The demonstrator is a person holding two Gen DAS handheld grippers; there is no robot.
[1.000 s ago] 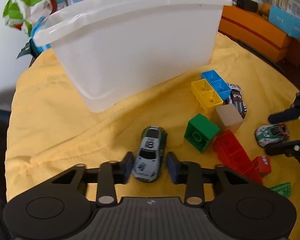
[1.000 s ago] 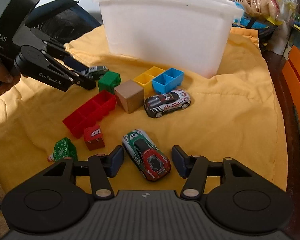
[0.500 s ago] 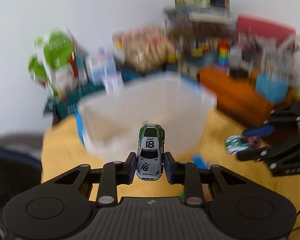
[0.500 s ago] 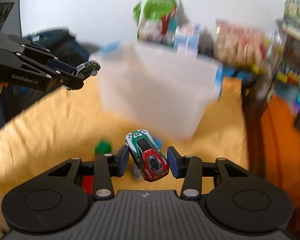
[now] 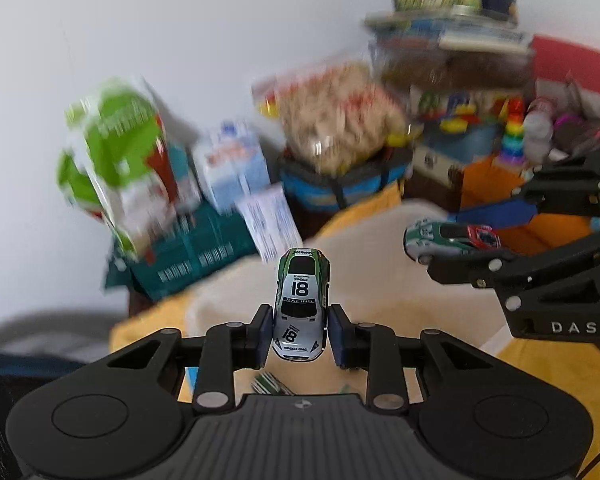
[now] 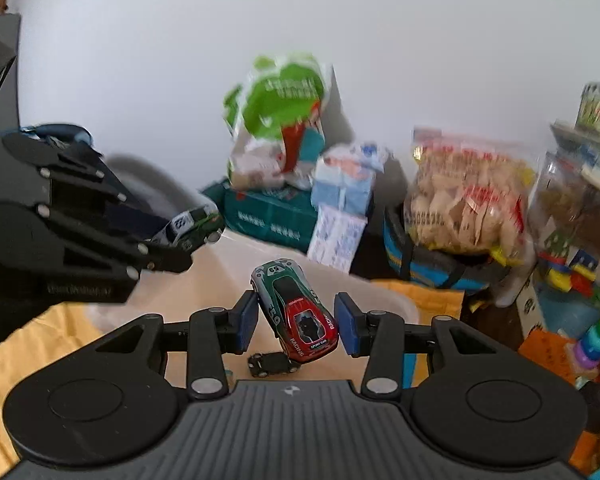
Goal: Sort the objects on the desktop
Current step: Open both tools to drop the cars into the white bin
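Note:
My left gripper [image 5: 299, 330] is shut on a white and green toy car numbered 18 [image 5: 301, 305], held above the open white bin [image 5: 380, 256]. My right gripper [image 6: 296, 322] is shut on a red and green toy car numbered 69 [image 6: 298, 314], which sits askew between the pads, also above the bin [image 6: 384, 300]. Each gripper shows in the other's view: the right one with its car [image 5: 448, 238], the left one with its car [image 6: 190, 226]. A dark toy car [image 6: 274, 363] lies on the bin floor below.
Snack bags [image 5: 116, 160], cartons and a teal box [image 5: 188, 252] stand behind the bin by the wall. Shelves with toys and a rainbow stacker [image 6: 596, 336] are on the right. Yellow cloth [image 6: 24, 344] covers the table around the bin.
Both grippers closed on their cars on the cloth, lifted them, and moved up and forward over the white bin.

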